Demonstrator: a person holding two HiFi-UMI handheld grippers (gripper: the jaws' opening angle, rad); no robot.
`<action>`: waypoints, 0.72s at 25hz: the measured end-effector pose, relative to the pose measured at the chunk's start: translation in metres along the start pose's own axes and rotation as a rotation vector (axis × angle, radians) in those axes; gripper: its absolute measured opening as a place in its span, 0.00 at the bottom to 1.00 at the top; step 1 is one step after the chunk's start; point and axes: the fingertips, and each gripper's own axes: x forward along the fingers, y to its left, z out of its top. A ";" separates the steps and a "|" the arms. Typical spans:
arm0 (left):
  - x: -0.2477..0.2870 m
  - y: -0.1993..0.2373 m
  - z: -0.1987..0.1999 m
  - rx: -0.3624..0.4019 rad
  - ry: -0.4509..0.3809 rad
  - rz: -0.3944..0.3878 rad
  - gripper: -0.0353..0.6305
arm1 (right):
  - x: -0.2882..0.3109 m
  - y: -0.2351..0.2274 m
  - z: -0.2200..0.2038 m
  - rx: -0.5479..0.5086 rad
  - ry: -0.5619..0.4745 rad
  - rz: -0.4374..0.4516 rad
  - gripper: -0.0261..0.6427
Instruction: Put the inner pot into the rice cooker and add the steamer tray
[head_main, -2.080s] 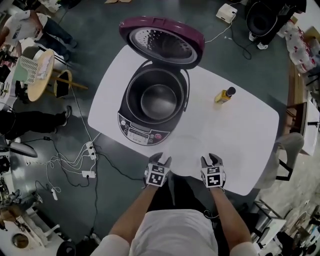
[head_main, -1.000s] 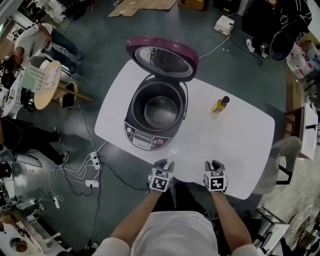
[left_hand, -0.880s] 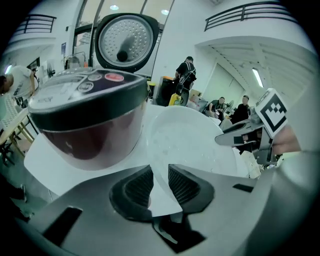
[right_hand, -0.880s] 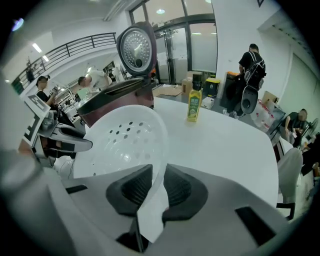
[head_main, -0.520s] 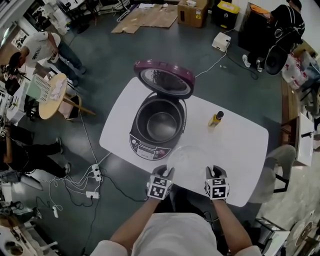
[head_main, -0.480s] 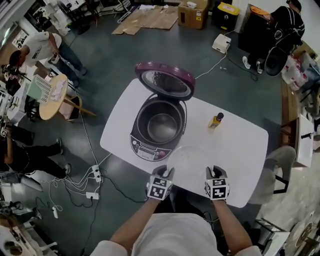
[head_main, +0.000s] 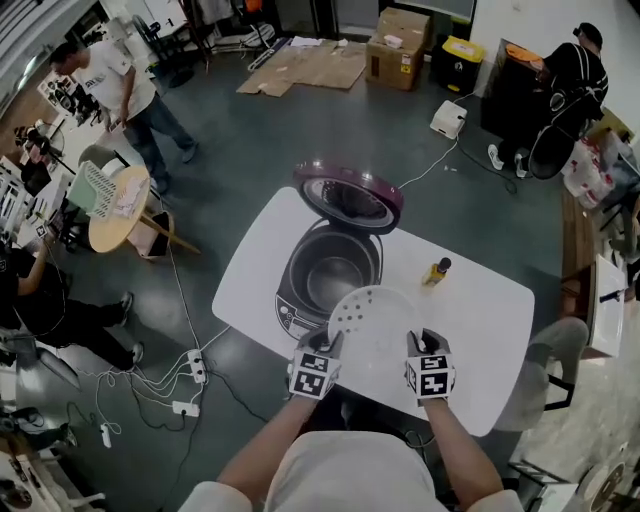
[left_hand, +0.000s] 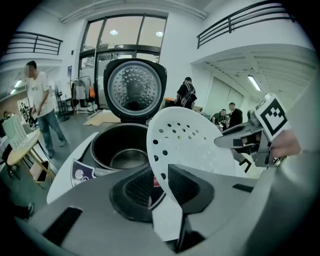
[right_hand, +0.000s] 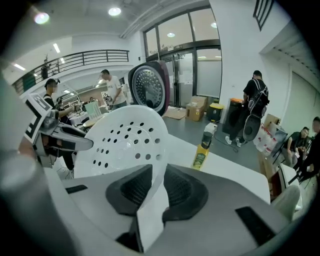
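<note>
Placement of the steamer tray (head_main: 375, 322) is in hand: the inner pot (head_main: 338, 285) already sits in the rice cooker (head_main: 292, 315). The left gripper (head_main: 331, 341) and right gripper (head_main: 419, 341) each clamp the tray's rim, holding it tilted on the cooker's near side. Next, probably: level it over the pot.

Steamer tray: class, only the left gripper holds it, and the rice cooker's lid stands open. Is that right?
Not quite: both grippers hold the steamer tray. The left gripper has its jaws shut on one edge, and the right gripper has its jaws shut on the opposite edge, as the right gripper view shows. The rice cooker does stand with its lid open.
</note>
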 end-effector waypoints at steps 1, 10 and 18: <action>-0.001 0.007 0.006 0.005 -0.007 0.006 0.21 | 0.004 0.002 0.008 -0.007 -0.007 0.001 0.17; 0.003 0.074 0.054 0.065 -0.049 0.056 0.21 | 0.048 0.023 0.078 -0.089 -0.056 0.004 0.18; 0.010 0.125 0.079 0.071 -0.047 0.080 0.21 | 0.080 0.041 0.121 -0.085 -0.077 -0.002 0.18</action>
